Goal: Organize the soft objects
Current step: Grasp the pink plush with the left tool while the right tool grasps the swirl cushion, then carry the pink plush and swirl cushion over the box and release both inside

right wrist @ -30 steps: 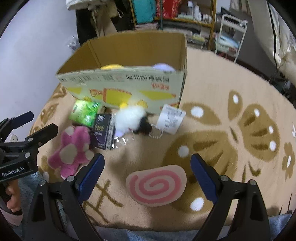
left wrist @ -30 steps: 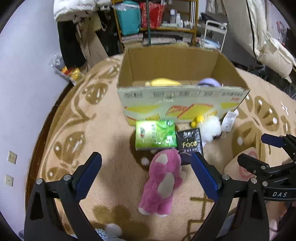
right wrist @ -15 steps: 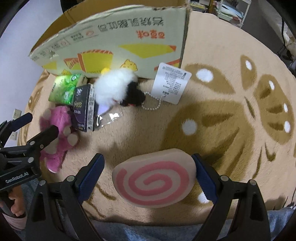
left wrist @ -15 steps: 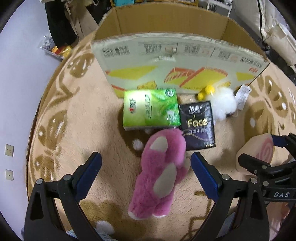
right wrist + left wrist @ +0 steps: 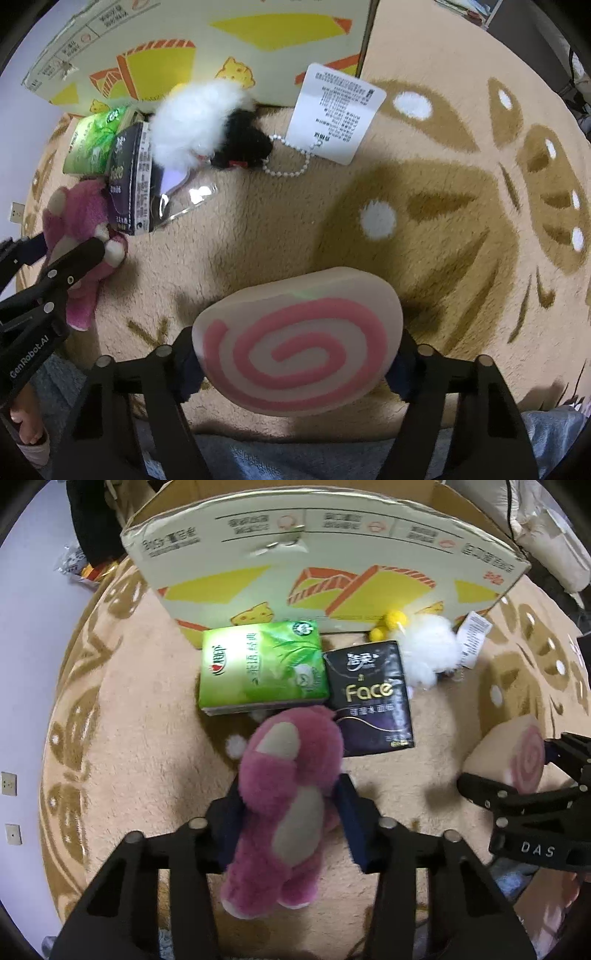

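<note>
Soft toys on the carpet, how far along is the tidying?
Nothing visibly boxed yet. In hand: the left gripper is closing on the pink plush bear; the right gripper on the pink-swirl cushion. Left: green tissue pack, black tissue pack, white fluffy toy.

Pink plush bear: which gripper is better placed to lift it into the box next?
Left. The left gripper already straddles the pink plush bear, jaws closing on its body. The right gripper is closing around the swirl cushion.
</note>
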Available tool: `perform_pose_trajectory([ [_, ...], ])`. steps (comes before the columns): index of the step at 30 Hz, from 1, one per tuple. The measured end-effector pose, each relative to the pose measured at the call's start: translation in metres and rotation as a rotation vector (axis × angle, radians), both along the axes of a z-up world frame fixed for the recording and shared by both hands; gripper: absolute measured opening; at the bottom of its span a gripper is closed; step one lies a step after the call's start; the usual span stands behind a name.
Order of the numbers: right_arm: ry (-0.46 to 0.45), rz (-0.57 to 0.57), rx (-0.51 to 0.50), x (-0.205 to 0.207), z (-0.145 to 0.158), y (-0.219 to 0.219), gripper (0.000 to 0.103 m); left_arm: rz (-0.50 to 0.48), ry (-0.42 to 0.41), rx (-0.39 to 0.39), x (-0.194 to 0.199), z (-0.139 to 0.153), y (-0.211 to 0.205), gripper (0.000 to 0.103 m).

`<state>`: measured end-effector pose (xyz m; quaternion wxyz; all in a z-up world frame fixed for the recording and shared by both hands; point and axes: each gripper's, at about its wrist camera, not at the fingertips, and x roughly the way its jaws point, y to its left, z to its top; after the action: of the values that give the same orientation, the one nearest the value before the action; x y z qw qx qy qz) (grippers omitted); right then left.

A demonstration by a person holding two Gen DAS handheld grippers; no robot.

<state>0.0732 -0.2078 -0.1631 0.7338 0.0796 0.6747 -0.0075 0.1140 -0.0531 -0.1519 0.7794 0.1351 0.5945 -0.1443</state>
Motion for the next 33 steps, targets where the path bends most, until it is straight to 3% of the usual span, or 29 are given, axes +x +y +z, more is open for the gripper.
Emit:
perform_pose_trajectory([
  [6,-0.099,0.016,0.064,-0.004,0.021,0.002,0.064,-0.001,-0.057,0.007,-0.010,0.013,-0.002,0.037],
  [11,-0.204,0.024,0.076,-0.011,0.045,0.000,0.061,0.058,-0.128,-0.038,-0.014,0.030,0.008,0.036],
  [14,-0.285,0.029,0.071,-0.020,0.062,0.000,0.061,0.101,-0.165,-0.076,-0.013,0.041,0.018,0.036],
  [19,-0.440,0.066,0.014,-0.034,0.094,0.011,0.061,0.149,-0.297,-0.107,-0.019,0.066,0.026,0.035],
  [26,-0.630,0.086,-0.026,-0.039,0.129,0.015,0.057,0.203,-0.462,-0.207,-0.025,0.098,0.044,0.036],
  [33,-0.761,0.070,-0.043,-0.050,0.148,0.016,0.052,0.207,-0.545,-0.205,-0.028,0.113,0.046,0.036],
])
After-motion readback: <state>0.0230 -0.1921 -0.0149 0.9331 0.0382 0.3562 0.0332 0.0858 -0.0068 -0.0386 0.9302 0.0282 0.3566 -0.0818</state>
